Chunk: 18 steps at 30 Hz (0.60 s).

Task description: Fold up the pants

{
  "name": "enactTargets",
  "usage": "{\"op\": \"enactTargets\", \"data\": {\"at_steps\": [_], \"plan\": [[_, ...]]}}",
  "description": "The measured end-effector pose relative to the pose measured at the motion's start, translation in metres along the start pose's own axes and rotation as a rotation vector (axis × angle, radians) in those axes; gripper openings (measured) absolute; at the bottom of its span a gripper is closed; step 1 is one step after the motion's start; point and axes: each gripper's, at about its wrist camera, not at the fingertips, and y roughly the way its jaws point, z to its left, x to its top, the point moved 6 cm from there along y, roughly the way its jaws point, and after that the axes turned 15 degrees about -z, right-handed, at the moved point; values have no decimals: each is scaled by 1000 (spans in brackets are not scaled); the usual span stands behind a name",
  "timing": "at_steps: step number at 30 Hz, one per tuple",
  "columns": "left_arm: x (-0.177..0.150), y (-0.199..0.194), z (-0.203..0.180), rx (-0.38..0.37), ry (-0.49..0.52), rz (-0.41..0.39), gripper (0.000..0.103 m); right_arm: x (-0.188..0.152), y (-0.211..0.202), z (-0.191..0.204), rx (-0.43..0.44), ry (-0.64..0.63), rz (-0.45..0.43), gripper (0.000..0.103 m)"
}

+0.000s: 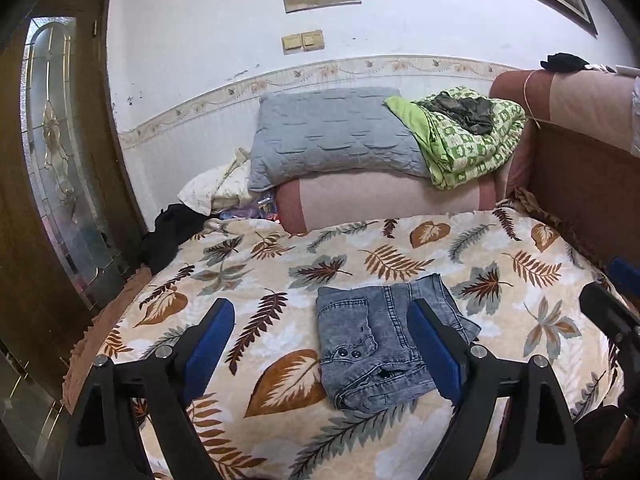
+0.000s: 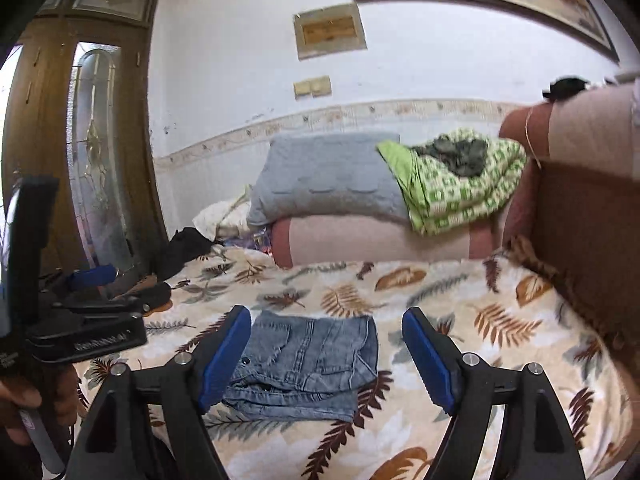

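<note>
The pants [image 1: 384,340] are grey-blue jeans folded into a small flat bundle on the leaf-print blanket [image 1: 260,280]. In the right wrist view the pants [image 2: 312,364] lie between the fingers and a little ahead. My left gripper [image 1: 320,320] is open and empty, held above the blanket with its right finger [image 1: 436,344] over the bundle's right side. My right gripper [image 2: 326,336] is open and empty, just behind the bundle. The left gripper's body [image 2: 88,328] shows at the left of the right wrist view.
The blanket [image 2: 480,320] covers a couch seat. Behind it stand a pink armrest [image 1: 384,196], a grey pillow [image 1: 332,136] and a green patterned quilt [image 1: 472,140]. A dark cloth [image 1: 168,236] lies at the far left edge. A wooden glass door [image 1: 52,160] is on the left.
</note>
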Motion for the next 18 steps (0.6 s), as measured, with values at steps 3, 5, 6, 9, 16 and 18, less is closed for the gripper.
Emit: {"op": "enactTargets", "data": {"at_steps": [3,5,6,9,16,18], "plan": [[0,-4,2,21,-3,-2,89,5,-6,6,-14,-29,-1,81],[-1,-6,3,29,5,-2,89,4,-4,7,-38,-44,17,83],[-3,-7,3,28,9,0,89,1,-1,6,-55,-49,36,84],[-8,-8,6,35,11,13,89,-15,13,2,-103,-73,139,84],[-18,-4,11,50,-6,47,89,-52,33,1,-143,-147,323,84],[-19,-3,9,50,-2,54,89,-53,31,3,-149,-167,324,84]]}}
